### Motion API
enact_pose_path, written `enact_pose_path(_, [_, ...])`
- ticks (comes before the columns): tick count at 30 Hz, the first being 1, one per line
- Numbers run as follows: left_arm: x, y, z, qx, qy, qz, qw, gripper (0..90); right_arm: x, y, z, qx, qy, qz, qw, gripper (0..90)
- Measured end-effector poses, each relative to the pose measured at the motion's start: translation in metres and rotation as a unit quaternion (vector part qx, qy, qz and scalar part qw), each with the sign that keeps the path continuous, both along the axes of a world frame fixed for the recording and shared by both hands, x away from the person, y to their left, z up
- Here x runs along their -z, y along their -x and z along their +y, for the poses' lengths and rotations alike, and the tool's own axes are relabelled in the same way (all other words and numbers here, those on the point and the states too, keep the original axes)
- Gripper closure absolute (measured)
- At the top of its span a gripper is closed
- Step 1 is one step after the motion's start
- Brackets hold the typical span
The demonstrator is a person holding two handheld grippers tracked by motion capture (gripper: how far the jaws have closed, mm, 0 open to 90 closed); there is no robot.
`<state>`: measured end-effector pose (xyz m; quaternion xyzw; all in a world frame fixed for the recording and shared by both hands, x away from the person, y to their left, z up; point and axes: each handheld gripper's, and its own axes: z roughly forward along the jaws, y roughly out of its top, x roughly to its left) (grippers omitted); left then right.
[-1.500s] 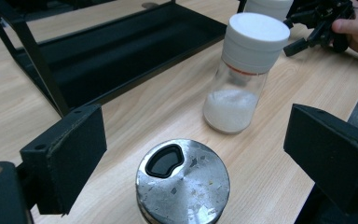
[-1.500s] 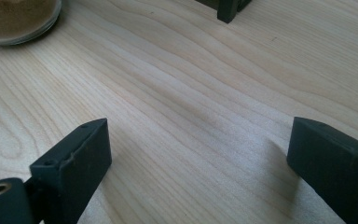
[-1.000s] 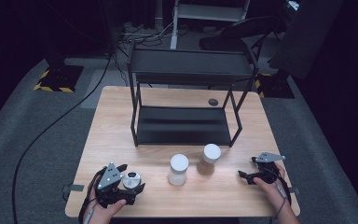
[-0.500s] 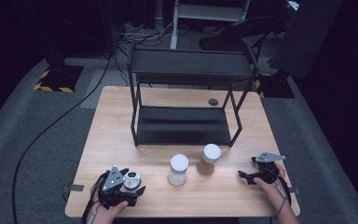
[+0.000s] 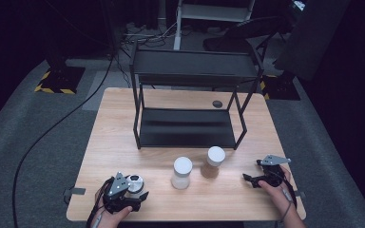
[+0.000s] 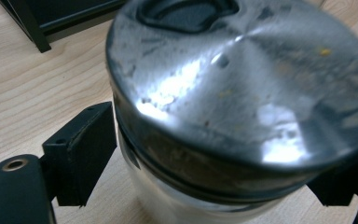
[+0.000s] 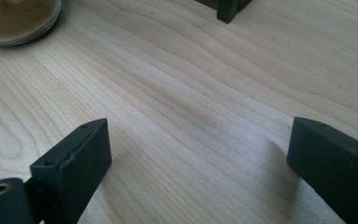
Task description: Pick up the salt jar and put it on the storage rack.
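A short glass jar with a brushed metal lid [image 5: 134,181] [image 6: 242,88] stands at the table's front left. My left gripper [image 5: 134,188] [image 6: 219,163] comes down around it, one jaw on each side below the lid. Its jaws have just been closing with the jar between them, and both pads [image 6: 91,144] now look pressed to the glass. At the front right my right gripper [image 5: 250,179] [image 7: 200,154] rests low over bare wood, open, with nothing between its jaws.
Two white-lidded jars stand mid-front: one with white contents [image 5: 182,172] and one with brown powder [image 5: 213,162] [image 7: 14,18]. A black two-tier rack [image 5: 185,128] fills the table's [image 5: 119,142] middle and back. A small dark disc [image 5: 217,103] lies behind it.
My left gripper has sunk a little over the metal-lidded jar and its jaws have drawn in on the jar. The right gripper has stayed still.
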<state>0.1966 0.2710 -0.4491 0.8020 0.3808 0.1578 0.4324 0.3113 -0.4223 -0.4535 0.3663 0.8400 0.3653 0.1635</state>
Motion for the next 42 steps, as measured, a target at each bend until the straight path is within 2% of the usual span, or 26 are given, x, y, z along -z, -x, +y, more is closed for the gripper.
enact_pose_path(3, [0.003, -0.001, 0.001, 0.001, 0.002, 0.001, 1.0000, 18.4, 0.000, 0.000, 0.000, 0.000, 0.000, 0.000, 1.0000, 6.1])
enact_pose_path(5, [0.004, -0.001, 0.003, 0.008, 0.003, 0.000, 1.0000, 26.0, 0.000, 0.000, 0.000, 0.000, 0.000, 0.000, 1.0000, 6.1])
enact_pose_path(7, [0.003, 0.003, -0.001, 0.005, -0.007, -0.008, 0.9999, 28.1, 0.000, 0.000, 0.000, 0.000, 0.000, 0.000, 1.0000, 6.1])
enact_pose_path(14, [-0.001, 0.005, -0.006, 0.003, -0.024, -0.014, 0.9996, 29.6, 0.000, 0.000, 0.000, 0.000, 0.000, 0.000, 1.0000, 6.1])
enact_pose_path(16, [-0.002, 0.005, -0.005, 0.001, -0.018, -0.010, 0.9998, 29.7, 0.000, 0.000, 0.000, 0.000, 0.000, 0.000, 1.0000, 6.1])
enact_pose_path(26, [-0.021, 0.002, 0.001, 0.002, -0.013, -0.023, 0.9996, 29.7, 0.000, 0.000, 0.000, 0.000, 0.001, 0.000, 1.0000, 6.0])
enact_pose_path(36, [-0.043, -0.018, 0.000, 0.015, -0.004, -0.031, 0.9994, 29.7, 0.000, 0.000, 0.000, 0.000, 0.001, 0.000, 1.0000, 6.1])
enact_pose_path(42, [-0.063, -0.041, -0.006, 0.025, -0.002, -0.037, 0.9990, 29.7, 0.000, 0.001, 0.002, 0.005, 0.000, 0.000, 1.0000, 6.1])
